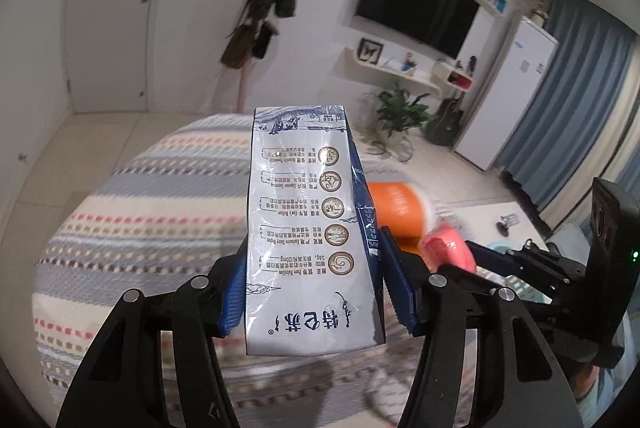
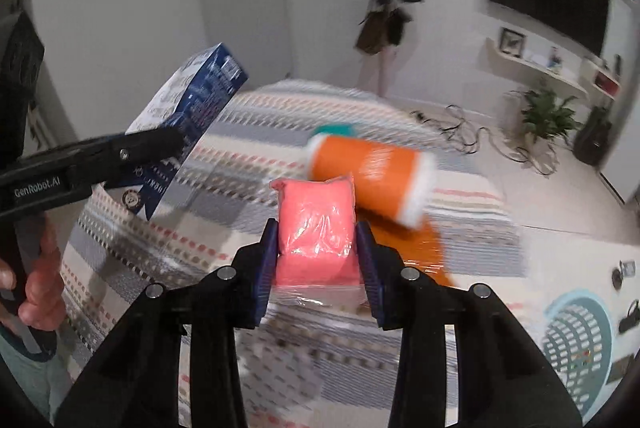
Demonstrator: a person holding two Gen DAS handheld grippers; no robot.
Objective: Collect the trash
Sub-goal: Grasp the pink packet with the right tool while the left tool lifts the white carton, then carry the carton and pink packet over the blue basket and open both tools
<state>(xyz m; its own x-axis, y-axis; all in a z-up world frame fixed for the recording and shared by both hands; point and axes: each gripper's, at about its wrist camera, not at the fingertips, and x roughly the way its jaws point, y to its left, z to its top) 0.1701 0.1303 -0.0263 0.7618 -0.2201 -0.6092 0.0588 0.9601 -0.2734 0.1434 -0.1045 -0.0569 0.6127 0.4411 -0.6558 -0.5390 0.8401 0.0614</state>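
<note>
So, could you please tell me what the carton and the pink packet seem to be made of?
Carton: probably coated paperboard, glossy, with sharp folded edges, printed text and glare. Pink packet: soft pink filling, maybe tissue or cloth, in clear crinkly plastic film showing shiny wrinkles.

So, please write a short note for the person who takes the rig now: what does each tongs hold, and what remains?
Left tongs: shut on the blue-and-white milk carton, lifted above the striped bed cover.
Right tongs: shut on the pink plastic-wrapped pack.
Orange wrapped roll lies on the bed.
Left to do: drop both, probably into the teal slotted basket on the floor, then fetch the roll.
</note>
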